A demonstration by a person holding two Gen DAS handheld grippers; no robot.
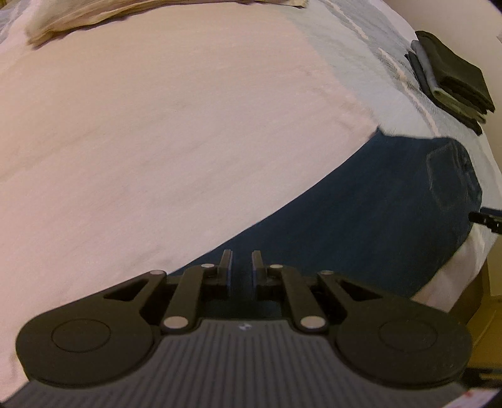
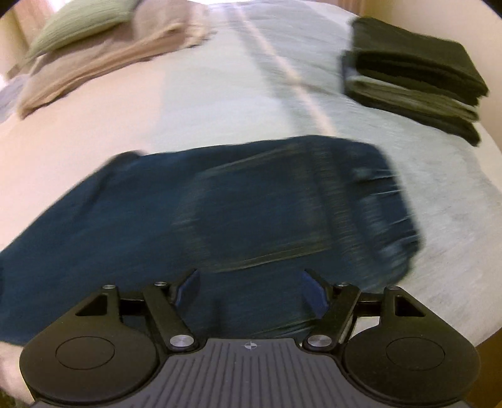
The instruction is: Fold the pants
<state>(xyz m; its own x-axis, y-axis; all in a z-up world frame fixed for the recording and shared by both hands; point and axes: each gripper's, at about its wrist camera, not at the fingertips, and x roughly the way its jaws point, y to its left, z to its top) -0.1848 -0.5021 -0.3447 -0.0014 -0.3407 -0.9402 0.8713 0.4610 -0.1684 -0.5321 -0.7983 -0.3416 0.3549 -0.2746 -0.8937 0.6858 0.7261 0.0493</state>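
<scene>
bedding fills both views: a pale pink sheet (image 1: 157, 141) over most of the bed, with a light blue striped cover (image 2: 251, 94) on the far side.

left gripper (image 1: 241, 266) points steeply down at the near edge of the pants (image 1: 360, 219). its fingers (image 1: 225, 260) stand close together with only a narrow slot between them, and i can see no cloth caught in that slot, so it looks all but pressed together on nothing. right gripper (image 2: 251, 282) hangs over the pants (image 2: 219, 213) too, its blue pads (image 2: 313, 292) spread wide with denim showing below the gap, not pinched.

outward from there, the pants lie flat on the bed as a dark blue band that already looks doubled, leg over leg. the waist end, with a back pocket, sits toward the right; the leg end runs off to the left, across the pink sheet. a tip of the right gripper shows at the right edge of the left view, just beside the waist end.

beyond the pants, well apart, a stack of dark folded clothes (image 2: 414, 81) sits at the far right. tan cloth (image 2: 109, 56) and a green pillow (image 2: 78, 25) lie at the far left.

my guess on handling: denim is heavyish and limp but holds a crease and grips well. take it at the edge, pinching both layers together, one gripper on each corner of the same end, so the fold carries over evenly. a grab in the middle would only bunch it.
</scene>
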